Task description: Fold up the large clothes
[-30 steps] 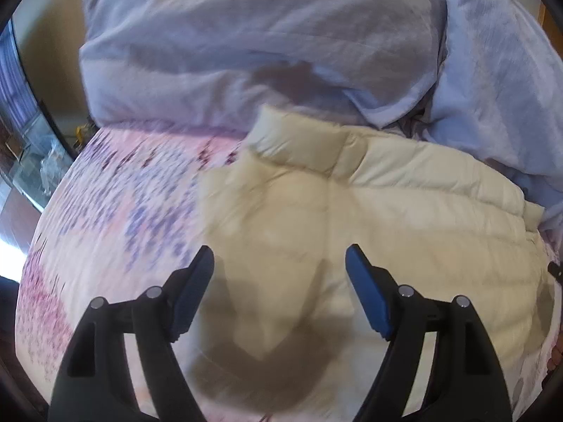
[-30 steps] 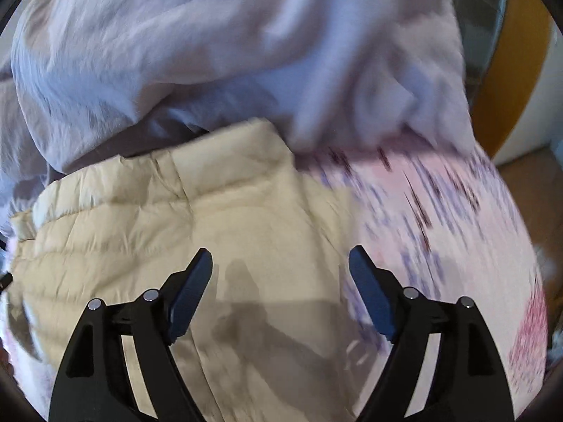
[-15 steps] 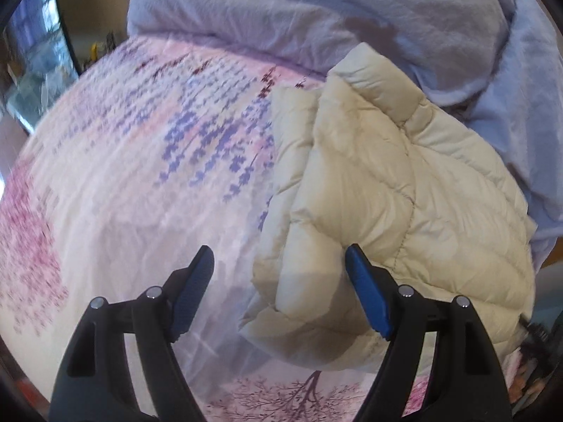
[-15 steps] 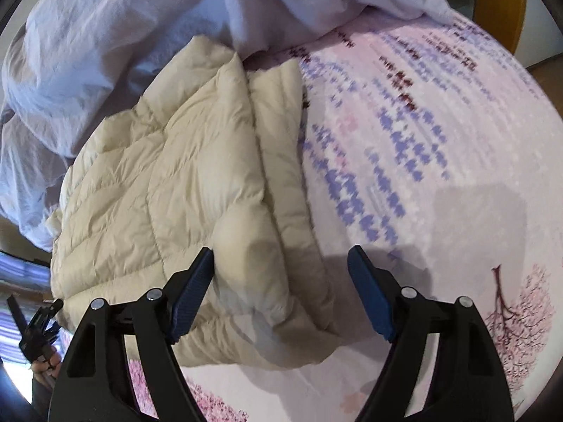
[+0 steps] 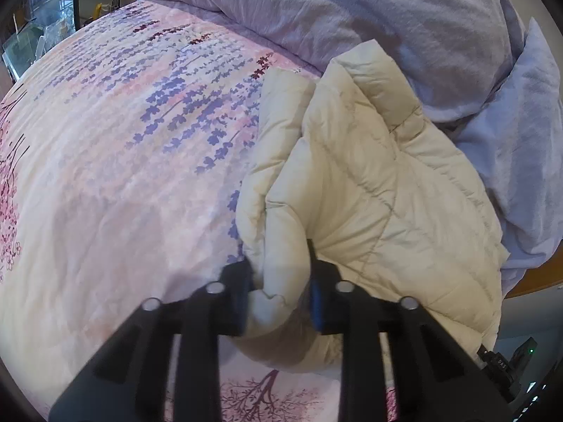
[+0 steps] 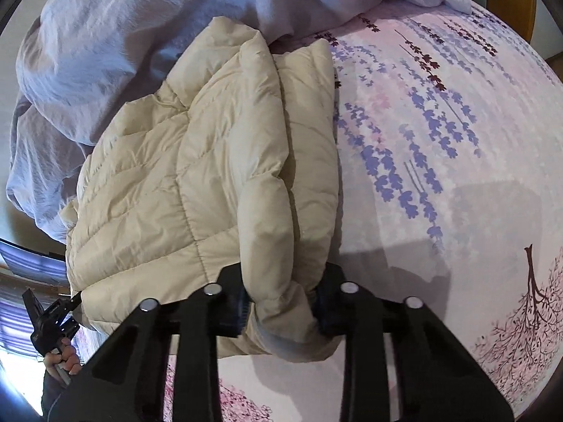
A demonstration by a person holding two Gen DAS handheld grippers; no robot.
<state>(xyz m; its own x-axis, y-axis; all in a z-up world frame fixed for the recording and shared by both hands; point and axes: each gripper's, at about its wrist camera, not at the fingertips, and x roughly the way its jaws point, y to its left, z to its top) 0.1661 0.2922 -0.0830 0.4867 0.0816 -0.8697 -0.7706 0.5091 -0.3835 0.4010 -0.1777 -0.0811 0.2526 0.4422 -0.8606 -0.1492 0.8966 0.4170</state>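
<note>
Two claws grip the same cream puffer jacket (image 5: 380, 183), which lies folded on a bed near its crumpled end. Nearest the left camera, the left claw (image 5: 279, 292) has just been closing and now stands narrowed on a padded fold at the jacket's near edge, its black fingers pressing the cloth from both sides with the fabric bulging between them. In the right camera, the right claw (image 6: 281, 302) has likewise just been closing and is clamped on a thick roll of the jacket (image 6: 197, 176) at its near edge. At the lower left edge of that view a person's hand (image 6: 61, 357) holds the other black tool. Beyond the claws the jacket lies on the flowered pink and lilac bedspread (image 5: 116, 147), which runs bare toward the side. Farthest off, a rumpled pale lilac duvet (image 5: 352, 10) is heaped behind the jacket, touching its far edge.
</note>
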